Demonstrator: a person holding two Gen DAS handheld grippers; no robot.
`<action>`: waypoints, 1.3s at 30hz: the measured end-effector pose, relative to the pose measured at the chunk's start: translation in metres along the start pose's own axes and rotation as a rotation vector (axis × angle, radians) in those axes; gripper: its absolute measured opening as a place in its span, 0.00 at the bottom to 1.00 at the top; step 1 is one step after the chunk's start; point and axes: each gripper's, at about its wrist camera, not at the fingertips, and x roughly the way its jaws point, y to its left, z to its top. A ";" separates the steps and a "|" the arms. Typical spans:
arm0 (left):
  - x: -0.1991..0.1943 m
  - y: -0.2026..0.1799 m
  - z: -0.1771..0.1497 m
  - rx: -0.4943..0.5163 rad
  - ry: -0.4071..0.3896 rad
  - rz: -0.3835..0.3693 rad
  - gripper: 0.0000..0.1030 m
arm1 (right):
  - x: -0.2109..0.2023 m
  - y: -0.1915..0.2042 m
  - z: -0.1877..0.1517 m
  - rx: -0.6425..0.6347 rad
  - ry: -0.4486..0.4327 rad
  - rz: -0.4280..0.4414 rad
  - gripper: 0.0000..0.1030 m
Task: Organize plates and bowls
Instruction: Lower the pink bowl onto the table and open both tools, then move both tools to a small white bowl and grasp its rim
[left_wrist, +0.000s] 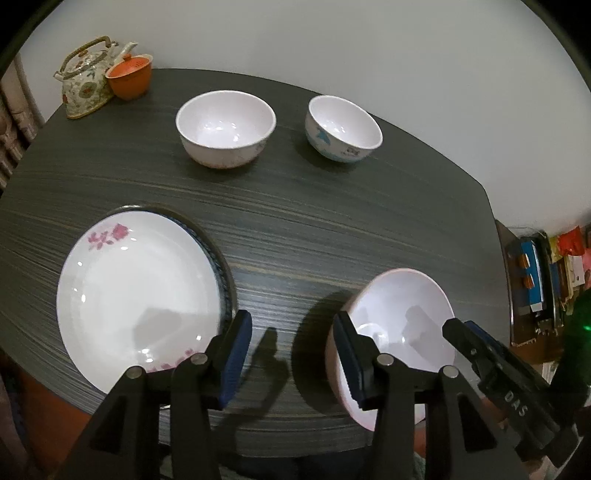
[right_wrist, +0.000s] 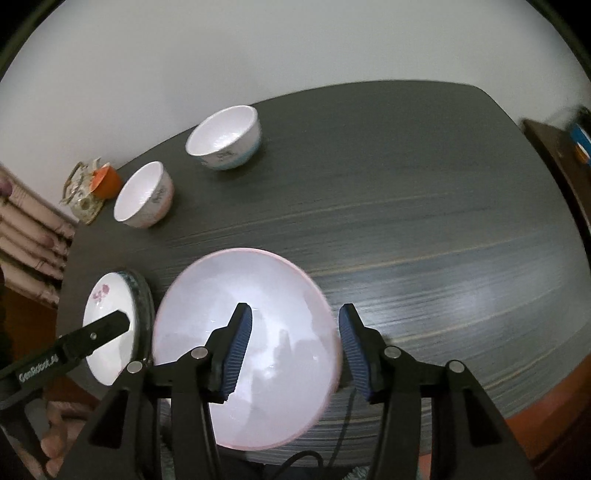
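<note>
**Pink-rimmed bowl between right jaws, tilted at near edge**

Right gripper (right_wrist: 295, 350) stands wide apart, its blue pads straddling the rim of the pink-rimmed bowl (right_wrist: 258, 332); whether they press it, I cannot tell. Left gripper (left_wrist: 293, 360) is spread wide, holding nothing, between that bowl and the stacked floral plate (left_wrist: 140, 291). Two bowls sit far back: plain white bowl (left_wrist: 225, 129), blue-patterned bowl (left_wrist: 343, 127). Teapot (left_wrist: 86, 79) occupies the table (left_wrist: 295, 221) corner.
</note>
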 end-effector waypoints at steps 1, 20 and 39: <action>-0.002 0.003 0.001 -0.007 -0.005 0.008 0.46 | -0.001 0.006 0.001 -0.020 -0.001 0.011 0.45; -0.016 0.069 0.023 -0.097 -0.072 0.085 0.46 | 0.003 0.092 0.039 -0.175 0.035 0.143 0.47; -0.008 0.115 0.068 -0.134 -0.103 0.132 0.46 | 0.033 0.136 0.072 -0.251 0.060 0.149 0.47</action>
